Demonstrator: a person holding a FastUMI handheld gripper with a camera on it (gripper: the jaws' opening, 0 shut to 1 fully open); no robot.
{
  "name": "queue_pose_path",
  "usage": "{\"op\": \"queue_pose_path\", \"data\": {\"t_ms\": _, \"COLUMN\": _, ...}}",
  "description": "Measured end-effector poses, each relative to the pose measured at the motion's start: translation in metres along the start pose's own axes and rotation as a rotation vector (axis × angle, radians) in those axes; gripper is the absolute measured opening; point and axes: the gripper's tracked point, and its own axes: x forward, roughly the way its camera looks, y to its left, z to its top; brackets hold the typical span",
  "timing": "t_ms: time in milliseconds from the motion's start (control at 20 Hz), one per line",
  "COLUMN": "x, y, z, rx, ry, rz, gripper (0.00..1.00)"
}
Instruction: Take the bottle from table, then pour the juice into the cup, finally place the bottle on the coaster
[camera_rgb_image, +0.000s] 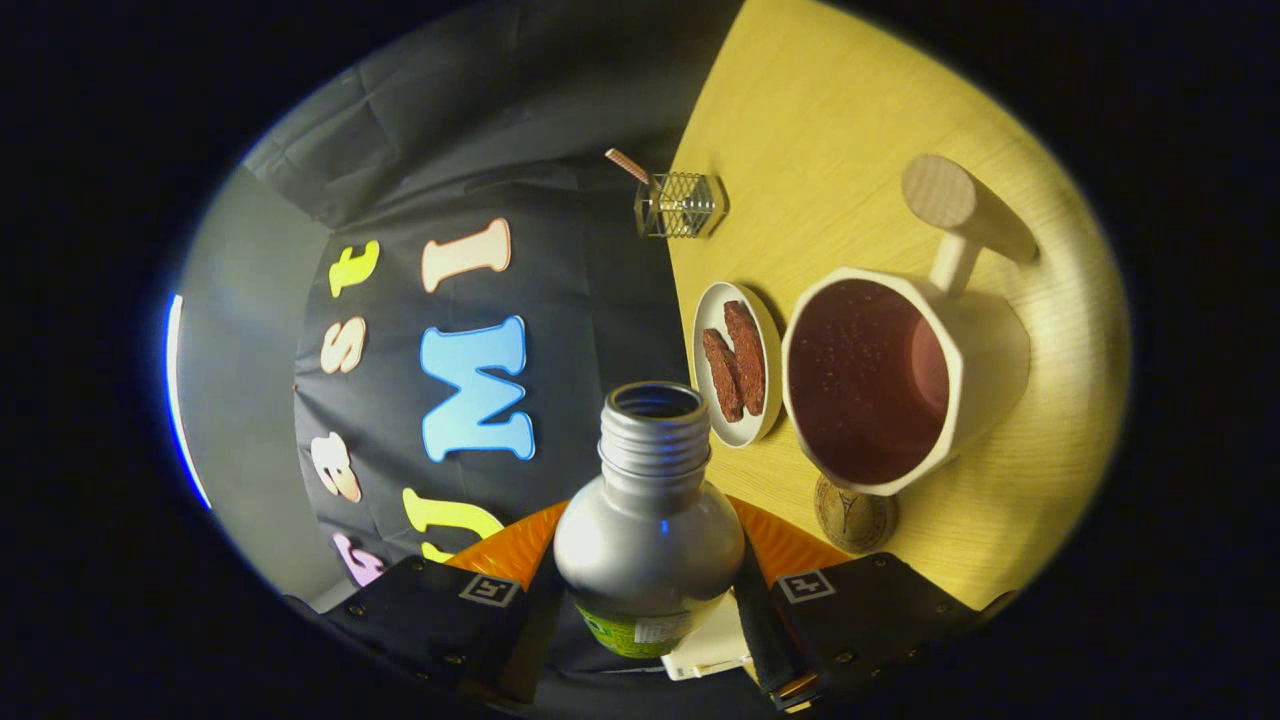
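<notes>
The claw (648, 600) is clamped on the bottle (648, 540), one finger pressing each side of its lower body, just above the green label. The bottle is silver metal with a rounded shoulder and a threaded neck; its cap is off and the mouth is open. Its long axis runs straight ahead along the fingers, mouth pointing away from the claw toward the booth wall, with the desk (860, 120) seen rotated onto its side.

Just beyond the right finger lies a round brown coaster (853, 515) on the yellow wooden desk, partly covered by the cup's rim. The cup (880, 385) is white with a thick wooden peg handle, and it holds dark reddish juice with small bubbles on the surface. Beside the cup, nearer the bottle's neck, sits a small white plate (712, 330) carrying two brown biscuits (736, 360). Farther off, at the desk's edge, stands a wire mesh holder (680, 205) with a striped straw (627, 165) sticking out of it.
</notes>
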Motion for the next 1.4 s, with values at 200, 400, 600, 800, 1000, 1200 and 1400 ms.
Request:
{"op": "queue_pose_path", "data": {"t_ms": 200, "x": -0.003, "y": 0.004, "z": -0.005, "rx": -0.171, "ry": 0.023, "rz": 0.004, "gripper": 0.78}}
{"op": "queue_pose_path", "data": {"t_ms": 400, "x": -0.007, "y": 0.014, "z": -0.008, "rx": -0.356, "ry": 0.024, "rz": 0.017, "gripper": 0.79}}
{"op": "queue_pose_path", "data": {"t_ms": 600, "x": -0.007, "y": 0.014, "z": -0.021, "rx": -0.627, "ry": 0.031, "rz": -0.027, "gripper": 0.78}}
{"op": "queue_pose_path", "data": {"t_ms": 800, "x": -0.001, "y": 0.018, "z": -0.050, "rx": -0.868, "ry": 0.099, "rz": -0.049, "gripper": 0.79}}
{"op": "queue_pose_path", "data": {"t_ms": 1000, "x": 0.004, "y": 0.026, "z": -0.074, "rx": -1.175, "ry": 0.141, "rz": -0.050, "gripper": 0.79}}
{"op": "queue_pose_path", "data": {"t_ms": 1200, "x": 0.009, "y": 0.042, "z": -0.091, "rx": -1.429, "ry": 0.140, "rz": -0.032, "gripper": 0.79}}
{"op": "queue_pose_path", "data": {"t_ms": 1400, "x": 0.009, "y": 0.061, "z": -0.089, "rx": -1.632, "ry": 0.060, "rz": -0.026, "gripper": 0.79}}
